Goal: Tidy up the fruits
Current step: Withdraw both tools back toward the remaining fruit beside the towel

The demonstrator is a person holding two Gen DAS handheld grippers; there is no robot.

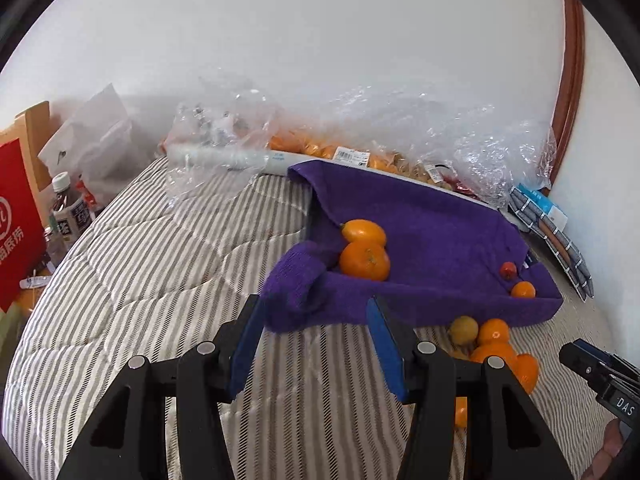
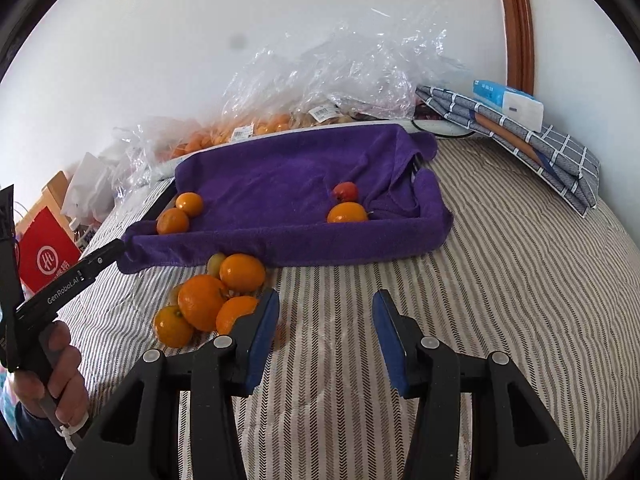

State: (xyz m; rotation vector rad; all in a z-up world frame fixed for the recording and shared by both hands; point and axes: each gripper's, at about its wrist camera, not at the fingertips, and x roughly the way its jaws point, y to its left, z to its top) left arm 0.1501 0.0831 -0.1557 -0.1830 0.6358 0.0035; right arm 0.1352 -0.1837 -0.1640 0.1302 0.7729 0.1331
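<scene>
A tray lined with a purple towel (image 2: 280, 176) lies on the striped bed; it also shows in the left wrist view (image 1: 432, 220). In it lie two oranges (image 2: 180, 214) at the left end, and a small red fruit (image 2: 346, 191) with an orange (image 2: 347, 213) at the right end. A heap of loose oranges (image 2: 212, 300) with a yellowish fruit (image 2: 216, 263) lies on the bed before the tray, also in the left wrist view (image 1: 494, 344). My left gripper (image 1: 316, 316) is open and empty before the tray's corner. My right gripper (image 2: 326, 310) is open and empty, just right of the heap.
Clear plastic bags holding more oranges (image 2: 248, 128) lie along the wall behind the tray. Folded checked cloth with a tissue pack (image 2: 520, 124) sits at the far right. A red paper bag (image 1: 16, 216) and bottles (image 1: 68, 208) stand at the bed's left edge.
</scene>
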